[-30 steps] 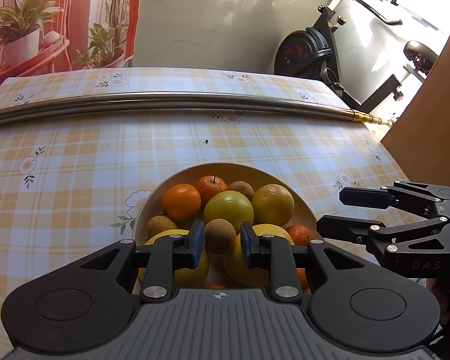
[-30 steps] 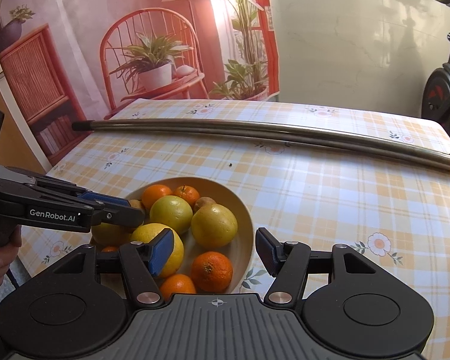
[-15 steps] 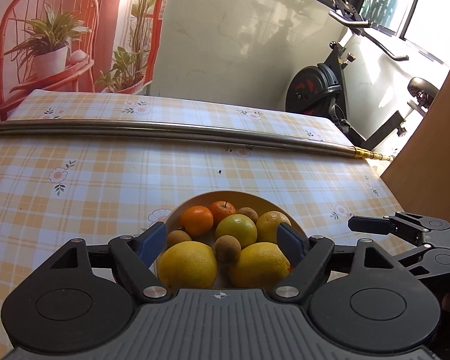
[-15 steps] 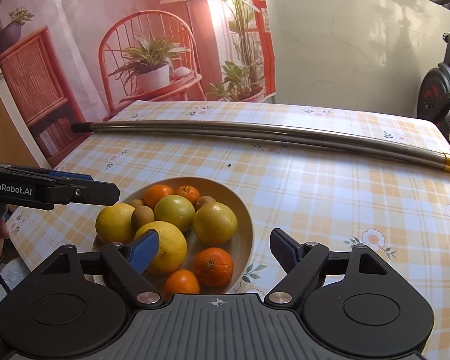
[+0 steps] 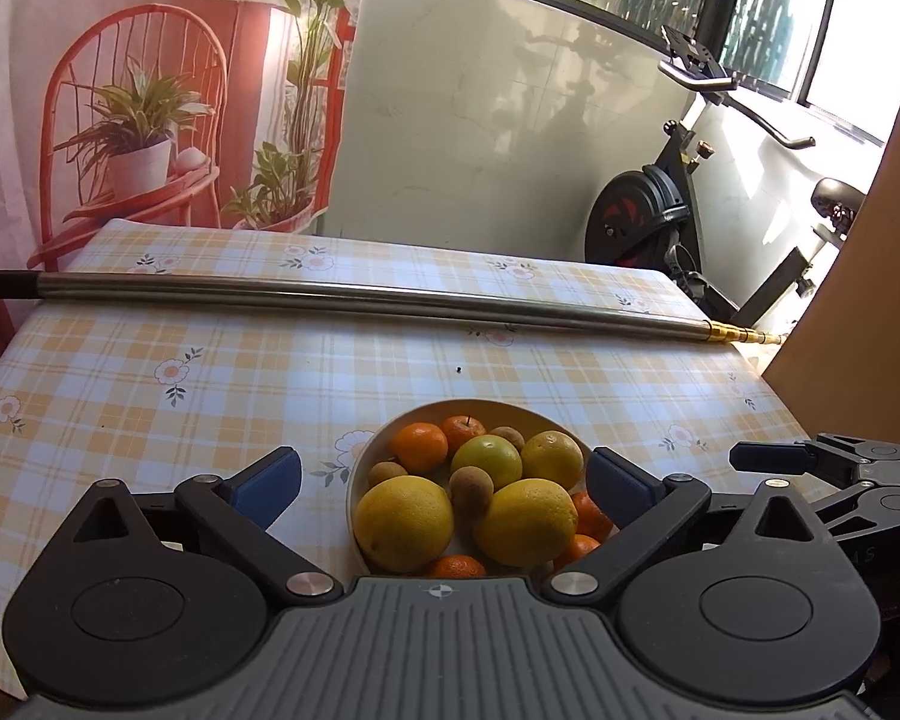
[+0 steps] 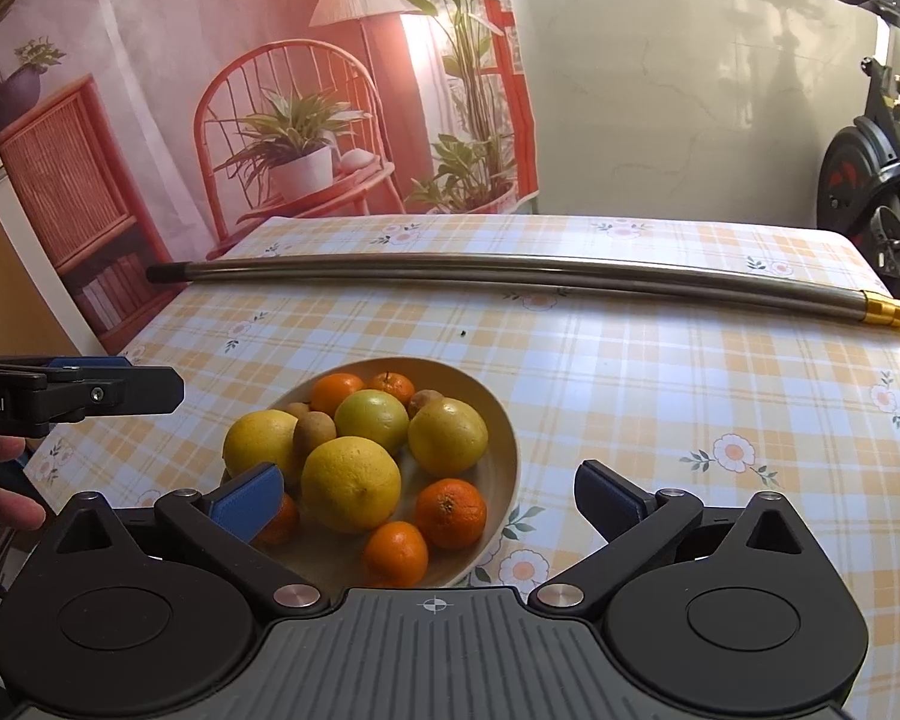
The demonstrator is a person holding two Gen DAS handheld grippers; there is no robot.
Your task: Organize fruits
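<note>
Two grippers hang over my bowl (image 6: pixel 498 420) of fruit, and I take that bowl as my landmark. Both sets of jaws are opening and stand wide with nothing between the pads. My left gripper (image 5: pixel 444 480) sits just short of the bowl's near rim, its blue pads flanking the bowl on either side without touching any fruit. My right gripper (image 6: pixel 429 501) hovers over the bowl's near right edge; its left pad overlaps a small orange in the picture, though I cannot tell whether it touches.

Inside the bowl I count three large yellow citrus (image 6: pixel 351 483), one greenish-yellow one (image 6: pixel 372 420) in the middle, several small oranges (image 6: pixel 450 513) at the near and far sides, and a few brown kiwis (image 6: pixel 314 429) tucked among them. All the fruit I can see lies inside the bowl; none rests on the checked tablecloth (image 6: pixel 660 396) around it.

Beyond the bowl, well apart, a long metal pole (image 6: pixel 510 273) with a gold end lies across the table. Behind that stands a printed backdrop (image 6: pixel 240 90) to the left and an exercise bike (image 5: pixel 660 222) to the right.
</note>
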